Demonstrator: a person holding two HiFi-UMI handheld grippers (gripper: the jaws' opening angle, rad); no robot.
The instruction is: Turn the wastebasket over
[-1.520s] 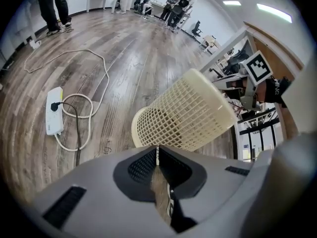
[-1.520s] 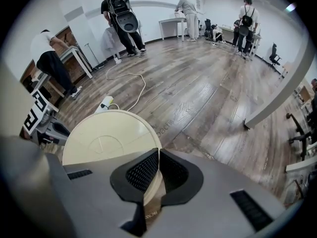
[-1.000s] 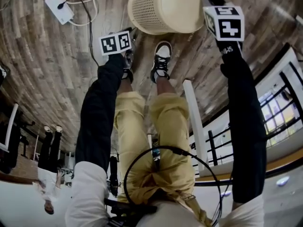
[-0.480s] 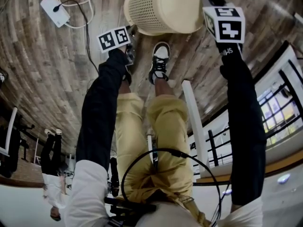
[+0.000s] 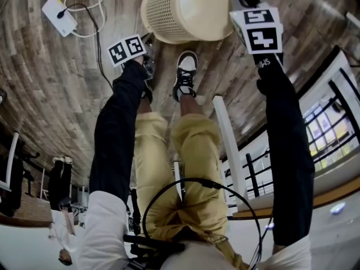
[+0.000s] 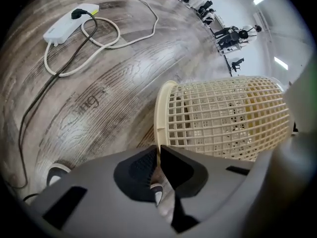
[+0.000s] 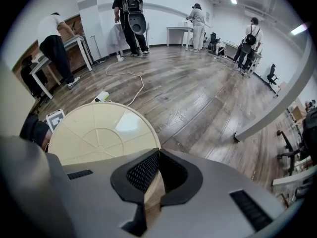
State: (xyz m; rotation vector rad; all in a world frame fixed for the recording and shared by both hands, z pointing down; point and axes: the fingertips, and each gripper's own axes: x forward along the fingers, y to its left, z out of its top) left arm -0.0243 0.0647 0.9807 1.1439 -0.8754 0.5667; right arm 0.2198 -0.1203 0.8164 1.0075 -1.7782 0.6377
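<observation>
The mesh wastebasket (image 5: 185, 10) is on its side — not yet over. Fingers of the left gripper (image 6: 158, 151) have just closed onto its rim (image 6: 159, 114); those of the right gripper (image 7: 158, 155) pinch its base (image 7: 99, 133).

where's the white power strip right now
The power strip lies on the wood floor at the head view's top left, left of the tipped wastebasket and apart from it.

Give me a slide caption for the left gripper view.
Left tool, jaws just closed, grips the rim of the tipped mesh wastebasket.
</observation>
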